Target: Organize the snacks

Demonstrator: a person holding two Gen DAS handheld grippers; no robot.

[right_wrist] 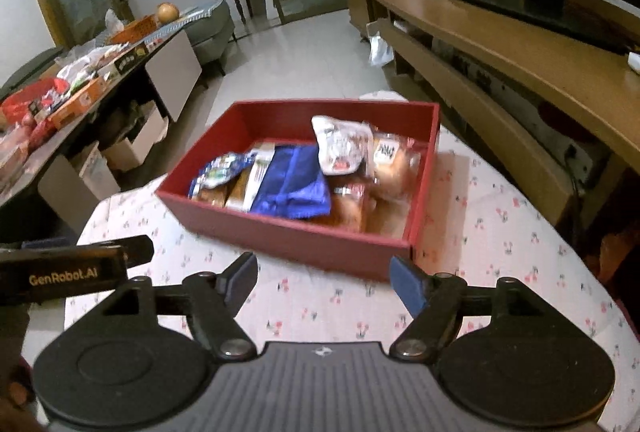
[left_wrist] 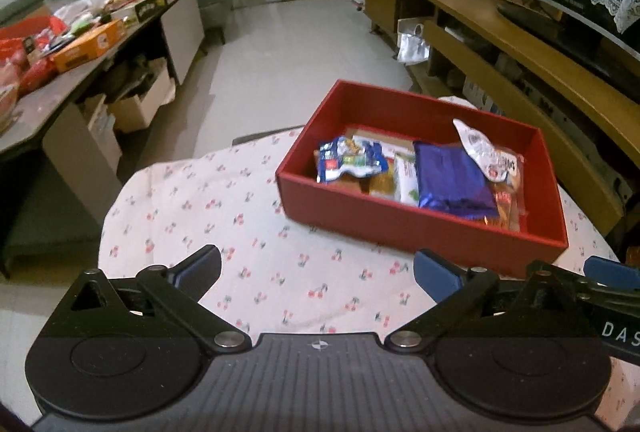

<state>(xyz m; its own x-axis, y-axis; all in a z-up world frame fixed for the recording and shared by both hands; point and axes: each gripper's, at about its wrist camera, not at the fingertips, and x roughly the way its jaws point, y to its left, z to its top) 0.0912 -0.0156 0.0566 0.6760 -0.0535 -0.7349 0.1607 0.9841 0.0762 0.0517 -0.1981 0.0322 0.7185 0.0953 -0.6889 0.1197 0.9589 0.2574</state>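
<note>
A red box stands on a round table with a cherry-print cloth. It holds several snack packs: a blue foil pack, a blue-white bag, a white pouch and bread packs. My left gripper is open and empty, above the cloth just short of the box's near wall. In the right wrist view the red box with the blue foil pack lies ahead. My right gripper is open and empty near the box's front wall.
A long side table at the left is piled with boxes and packets. A wooden TV cabinet runs along the right. The other gripper shows at the right edge and, in the right wrist view, at the left edge.
</note>
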